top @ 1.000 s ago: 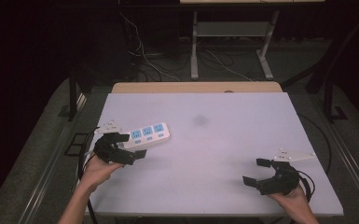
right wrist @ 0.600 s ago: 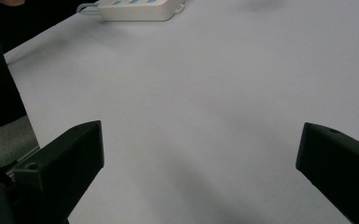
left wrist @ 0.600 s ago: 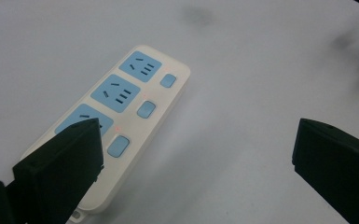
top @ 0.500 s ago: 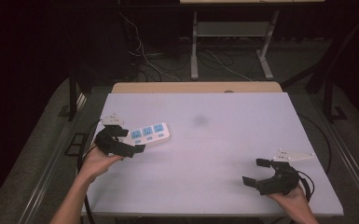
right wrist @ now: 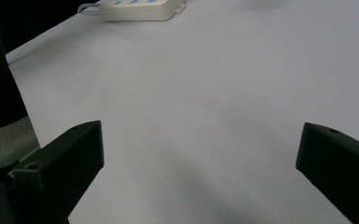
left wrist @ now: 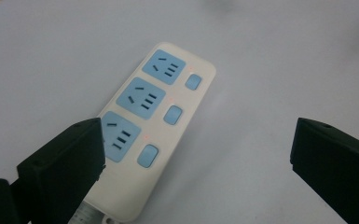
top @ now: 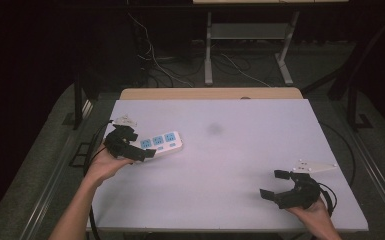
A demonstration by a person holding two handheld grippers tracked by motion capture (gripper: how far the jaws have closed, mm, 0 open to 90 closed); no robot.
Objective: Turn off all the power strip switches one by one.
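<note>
The left tongs point(top: 139, 150) are sliding up over the strip's point(top: 161, 142) near end, spread wide at the tabletop's point(top: 240, 150) left edge. The right tongs point(top: 275, 184) are idling, released. Next, likely: closing squarely across the strip.

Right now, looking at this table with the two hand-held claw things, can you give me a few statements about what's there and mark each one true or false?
1. The power strip has three blue sockets, each with its own switch beside it. True.
2. The left gripper is clamped shut on the strip. False: its jaws stand wide apart, one above the strip's near end, the other over bare table.
3. The right gripper is open over bare table, far from the strip. True.
4. A plug sits in the middle socket. False: all three sockets are empty.
5. The strip lies near the table's right edge. False: it lies near the left edge.
</note>
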